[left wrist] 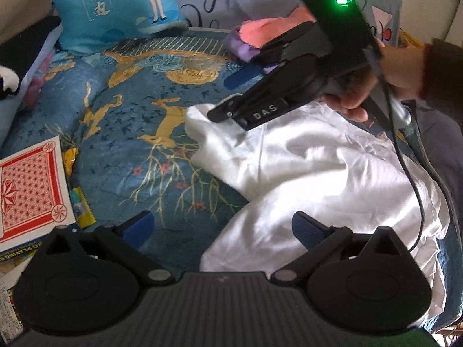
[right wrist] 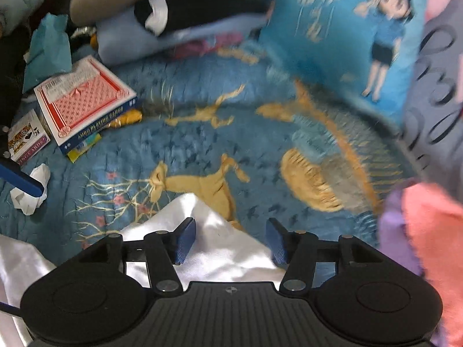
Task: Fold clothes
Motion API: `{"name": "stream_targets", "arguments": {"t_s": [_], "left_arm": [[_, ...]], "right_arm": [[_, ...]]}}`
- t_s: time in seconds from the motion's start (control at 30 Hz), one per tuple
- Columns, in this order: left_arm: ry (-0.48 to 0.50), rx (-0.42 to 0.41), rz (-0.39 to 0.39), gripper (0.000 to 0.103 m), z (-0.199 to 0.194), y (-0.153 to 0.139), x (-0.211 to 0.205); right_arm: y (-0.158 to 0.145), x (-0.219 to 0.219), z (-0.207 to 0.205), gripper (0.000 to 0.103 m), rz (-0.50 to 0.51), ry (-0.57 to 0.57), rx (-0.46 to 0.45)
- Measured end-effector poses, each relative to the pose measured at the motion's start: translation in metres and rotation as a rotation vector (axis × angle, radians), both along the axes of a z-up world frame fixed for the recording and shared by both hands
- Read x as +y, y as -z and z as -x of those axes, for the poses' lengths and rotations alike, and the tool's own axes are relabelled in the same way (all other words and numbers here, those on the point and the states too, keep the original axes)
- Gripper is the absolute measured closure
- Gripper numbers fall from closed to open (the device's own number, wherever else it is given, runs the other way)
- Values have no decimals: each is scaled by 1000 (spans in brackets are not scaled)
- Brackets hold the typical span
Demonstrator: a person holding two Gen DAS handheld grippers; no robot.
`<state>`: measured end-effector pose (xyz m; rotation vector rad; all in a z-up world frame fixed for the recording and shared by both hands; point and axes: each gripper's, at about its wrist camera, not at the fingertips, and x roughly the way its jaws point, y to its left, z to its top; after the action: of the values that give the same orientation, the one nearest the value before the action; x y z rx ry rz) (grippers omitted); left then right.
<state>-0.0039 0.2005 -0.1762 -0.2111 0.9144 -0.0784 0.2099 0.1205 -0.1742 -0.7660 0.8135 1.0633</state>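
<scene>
lying: a white garment (left wrist: 312, 173), crumpled and not yet folded, on a bed with a blue quilt (left wrist: 139, 110) printed with golden deer and branches
left claw (left wrist: 222, 228): jaws spread wide, nothing between the blue pads; one pad over the quilt, the other over the edge of the white garment
right claw (right wrist: 228, 240): jaws partly apart, holding nothing; a peaked corner of the white garment (right wrist: 202, 222) lies under the gap, and the pads do not press on it
right claw from the left view (left wrist: 231, 86): held by a hand (left wrist: 356, 98) with a dark sleeve, above the far edge of the garment, a green light lit on its body
cable (left wrist: 416, 185): runs from the right claw down across the white garment
far side: a blue cushion (left wrist: 115, 8) with a cartoon figure stands at the head of the bed; a pink and purple cloth pile (left wrist: 254, 37) lies near it
left edge: a red-patterned playing card box (left wrist: 29, 188) on the quilt, yellow wrappers just beside it
right view: blurred, so fine details are hard to tell
</scene>
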Motion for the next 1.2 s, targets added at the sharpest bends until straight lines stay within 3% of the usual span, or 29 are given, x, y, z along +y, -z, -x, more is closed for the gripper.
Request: {"name": "stream_targets", "arguments": {"t_s": [0.07, 0.13, 0.27, 0.47, 0.63, 0.77, 0.93, 1.03, 1.2], "left_arm": [[-11, 9, 5, 1, -1, 1, 4], [-20, 24, 9, 1, -2, 3, 7], [-37, 59, -9, 1, -4, 9, 11], [-50, 92, -40, 1, -5, 13, 12], [-55, 121, -57, 0, -9, 18, 12], [-48, 130, -83, 0, -10, 20, 10], [-76, 109, -78, 0, -8, 18, 16], [-162, 66, -61, 0, -3, 9, 33], [-380, -1, 40, 0, 11, -3, 83]], "right_arm": [[7, 6, -3, 68, 22, 2, 49], [7, 9, 5, 98, 32, -19, 24], [-12, 3, 20, 98, -22, -35, -71], [-69, -10, 3, 99, -199, 124, -260], [-69, -1, -24, 98, -174, 236, -325], [-40, 8, -48, 95, -78, 328, -220], [-68, -26, -43, 79, -321, 537, -141], [-84, -53, -16, 77, -408, 527, -73], [-70, -82, 77, 75, -378, 429, 4]]}}
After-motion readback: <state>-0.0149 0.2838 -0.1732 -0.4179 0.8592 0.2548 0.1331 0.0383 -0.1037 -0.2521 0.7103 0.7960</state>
